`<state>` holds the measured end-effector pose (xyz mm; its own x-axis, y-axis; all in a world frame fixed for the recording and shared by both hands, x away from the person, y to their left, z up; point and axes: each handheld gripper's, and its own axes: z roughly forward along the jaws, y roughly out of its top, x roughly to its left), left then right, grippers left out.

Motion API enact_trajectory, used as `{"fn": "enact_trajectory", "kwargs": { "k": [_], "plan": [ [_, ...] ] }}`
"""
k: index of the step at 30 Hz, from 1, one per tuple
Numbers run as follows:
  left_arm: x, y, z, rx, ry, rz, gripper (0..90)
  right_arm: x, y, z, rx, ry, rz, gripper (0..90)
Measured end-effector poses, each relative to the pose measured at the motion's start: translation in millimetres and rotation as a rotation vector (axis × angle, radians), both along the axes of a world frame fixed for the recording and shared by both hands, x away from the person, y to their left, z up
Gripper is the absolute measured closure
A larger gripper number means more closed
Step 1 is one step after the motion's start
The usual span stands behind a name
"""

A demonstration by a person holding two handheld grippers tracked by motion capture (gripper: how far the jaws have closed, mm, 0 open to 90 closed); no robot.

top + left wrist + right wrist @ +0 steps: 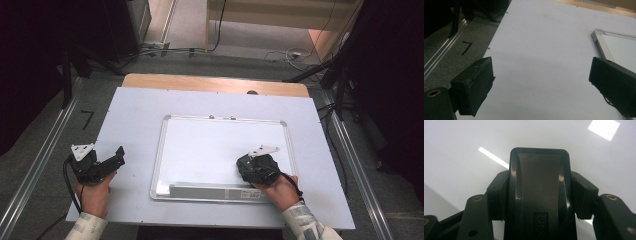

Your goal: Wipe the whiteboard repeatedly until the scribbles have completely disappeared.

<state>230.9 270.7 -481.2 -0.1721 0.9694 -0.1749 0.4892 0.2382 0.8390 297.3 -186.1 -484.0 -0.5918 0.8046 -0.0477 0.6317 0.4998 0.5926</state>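
Grey carpet floor [45, 150] with metal rails [30, 172] surrounds the white-topped table [135, 107].

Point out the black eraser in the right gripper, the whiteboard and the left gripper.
Black plastic whiteboard eraser [539, 187], right gripper view, its top face.
Silver-framed whiteboard [225, 118], high view, far frame edge.
Left gripper [541, 85], left gripper view, midway between jaws.

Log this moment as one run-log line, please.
right gripper: shut on black eraser, on whiteboard | left gripper: open, empty, beside board
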Motion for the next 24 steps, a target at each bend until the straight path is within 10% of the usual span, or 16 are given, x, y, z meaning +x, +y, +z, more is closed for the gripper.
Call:
{"fn": "enact_trajectory", "kwargs": {
  "k": [24],
  "plan": [
    [2.1, -1.4, 0.0, 0.002, -0.001, -0.004, 6.0, 6.7, -36.1, 2.5, 0.021, -0.005, -0.104, 38.1]
  ]
}}
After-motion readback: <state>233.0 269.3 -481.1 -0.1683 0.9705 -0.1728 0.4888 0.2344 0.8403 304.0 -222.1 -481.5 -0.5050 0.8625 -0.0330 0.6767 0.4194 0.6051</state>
